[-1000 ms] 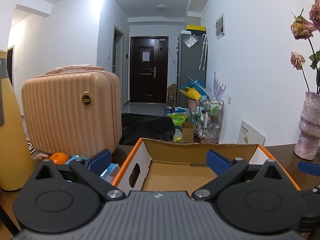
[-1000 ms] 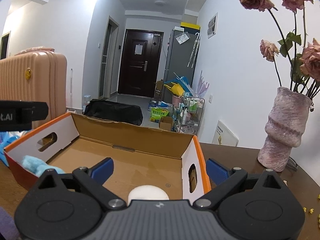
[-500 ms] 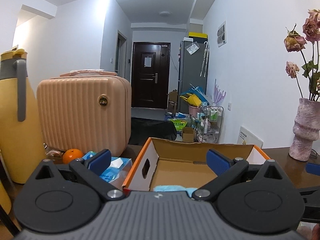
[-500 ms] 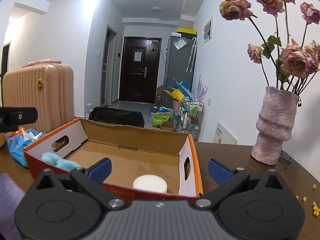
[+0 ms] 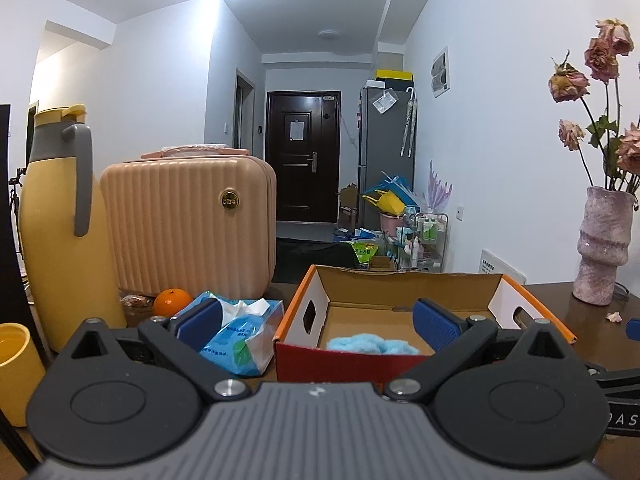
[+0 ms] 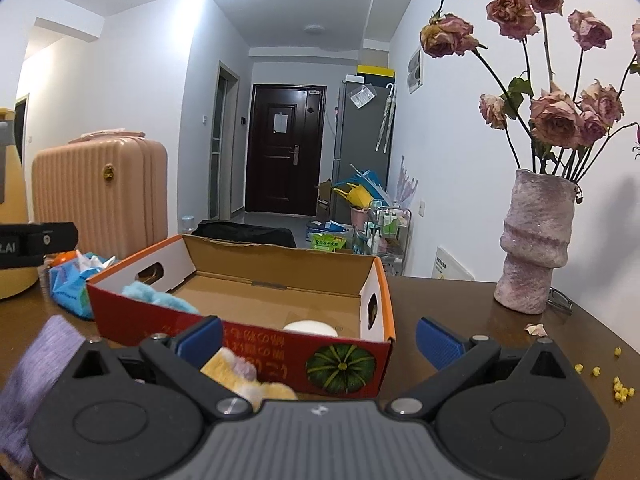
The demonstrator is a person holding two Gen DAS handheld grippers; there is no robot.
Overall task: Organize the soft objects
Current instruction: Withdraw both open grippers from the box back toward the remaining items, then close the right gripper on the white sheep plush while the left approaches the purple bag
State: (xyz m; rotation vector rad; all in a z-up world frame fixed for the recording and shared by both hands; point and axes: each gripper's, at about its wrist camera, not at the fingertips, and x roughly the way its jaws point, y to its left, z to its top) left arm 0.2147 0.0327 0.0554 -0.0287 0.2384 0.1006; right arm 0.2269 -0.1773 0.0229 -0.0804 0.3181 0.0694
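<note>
Open cardboard box [image 6: 372, 356] at frame centre, with blue fluffy piece [image 5: 372, 343] inside at left and white round pad [image 6: 310, 328] at right. Left gripper [image 5: 318, 322] and right gripper [image 6: 318, 338] both spread wide, empty. Yellow soft item [image 6: 244, 376] and purple cloth [image 6: 36, 368] at lower left, before the box.

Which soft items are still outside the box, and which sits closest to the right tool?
The yellow fluffy piece, just inside the right tool's left finger. The purple cloth lies further left; the blue fluff and white round piece are already in the box.
</note>
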